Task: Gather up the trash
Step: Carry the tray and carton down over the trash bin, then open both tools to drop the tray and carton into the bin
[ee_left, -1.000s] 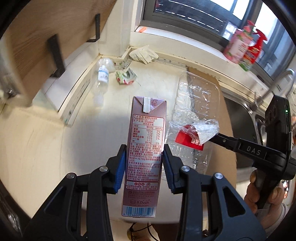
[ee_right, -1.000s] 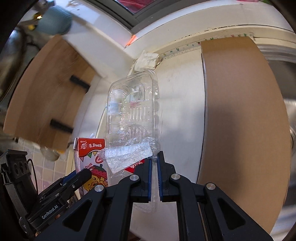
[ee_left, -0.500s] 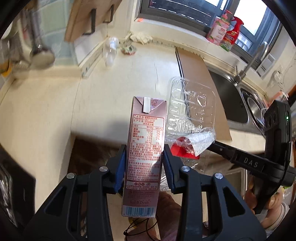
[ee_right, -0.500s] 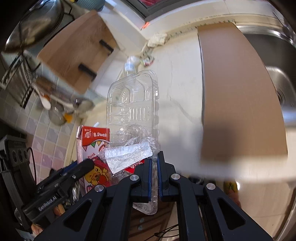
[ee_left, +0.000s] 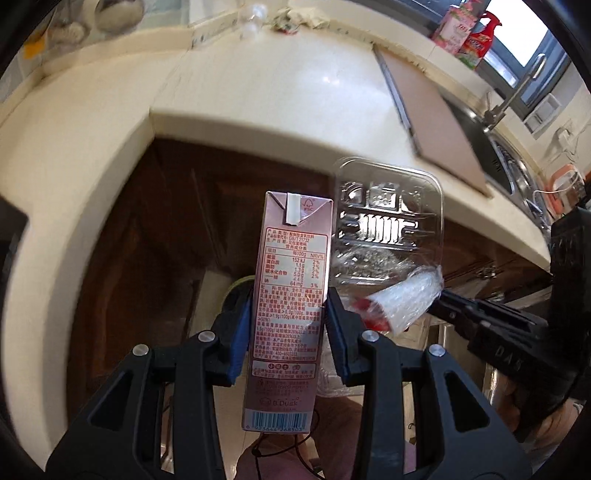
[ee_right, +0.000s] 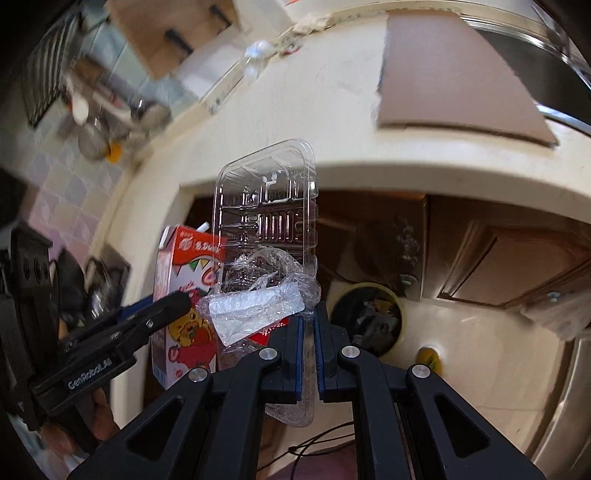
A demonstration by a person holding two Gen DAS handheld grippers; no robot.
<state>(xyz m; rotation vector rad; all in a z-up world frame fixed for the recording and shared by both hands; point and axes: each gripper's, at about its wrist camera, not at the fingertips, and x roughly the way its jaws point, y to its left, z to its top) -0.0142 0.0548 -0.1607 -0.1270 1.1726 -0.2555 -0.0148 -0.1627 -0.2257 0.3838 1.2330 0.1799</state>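
My left gripper [ee_left: 290, 325] is shut on a pink drink carton [ee_left: 291, 280], held upright in the air below the counter edge. The carton also shows in the right wrist view [ee_right: 184, 291] with its red printed face. My right gripper [ee_right: 308, 332] is shut on a clear plastic clamshell tray [ee_right: 269, 210] with crumpled film and a red label [ee_right: 255, 317]. The tray shows to the right of the carton in the left wrist view [ee_left: 388, 221]. A round bin with a yellow-green rim [ee_right: 367, 317] stands on the floor below, to the right of my right gripper.
The cream countertop [ee_left: 295, 74] curves across above dark wood cabinet doors [ee_right: 506, 266]. A brown board [ee_left: 432, 110] lies by the sink [ee_left: 491, 147]. A plastic bottle [ee_left: 251, 22] and wrappers lie at the counter's far back. A small yellow object [ee_right: 428, 356] lies on the floor.
Both grippers have pulled back and down off the counter with carton and tray still held. The cabinet fronts, the floor and the bin have come into view.
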